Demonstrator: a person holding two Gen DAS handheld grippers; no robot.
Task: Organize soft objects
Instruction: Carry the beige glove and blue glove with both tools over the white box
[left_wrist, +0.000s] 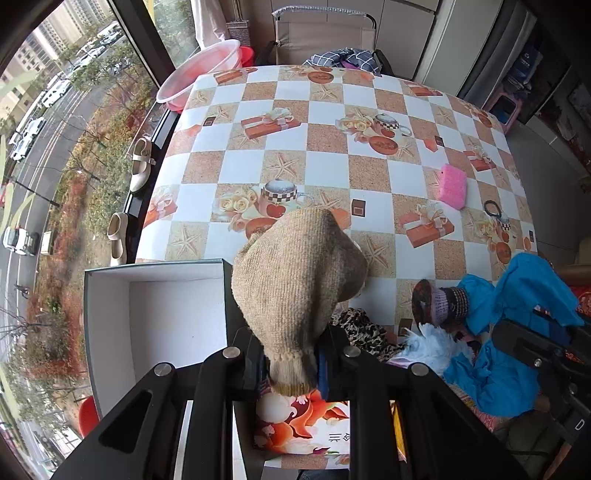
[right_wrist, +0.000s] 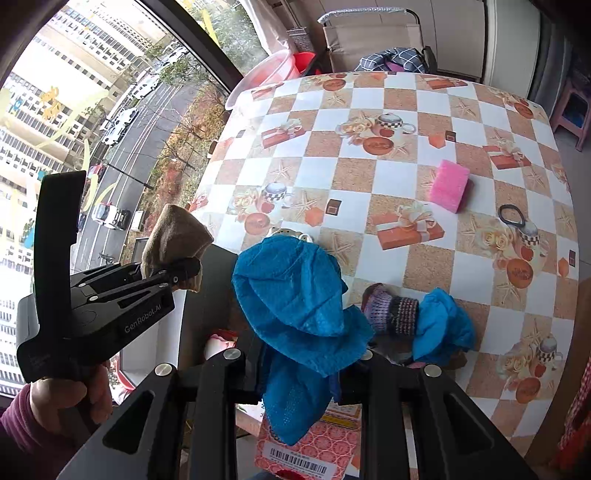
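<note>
While the left claw (left_wrist: 291, 363) pinches the cuff of a tan knitted glove (left_wrist: 295, 280) just beside the open white box (left_wrist: 162, 317), the right claw (right_wrist: 299, 363) pinches a crinkly blue cloth (right_wrist: 291, 291) above the checkered table (right_wrist: 369, 177).

- I am looking at a room in a lived-in flat, high above a street.
- A table (left_wrist: 332, 155) wears a checked oilcloth printed with teacups, roses and gift boxes.
- Pale shoes (left_wrist: 142, 164) sit on the sill of a large window (left_wrist: 74, 110) facing apartment blocks and parked cars.
- A pink plastic basin (left_wrist: 201, 70) and a folding chair (left_wrist: 321, 37) stand behind.
</note>
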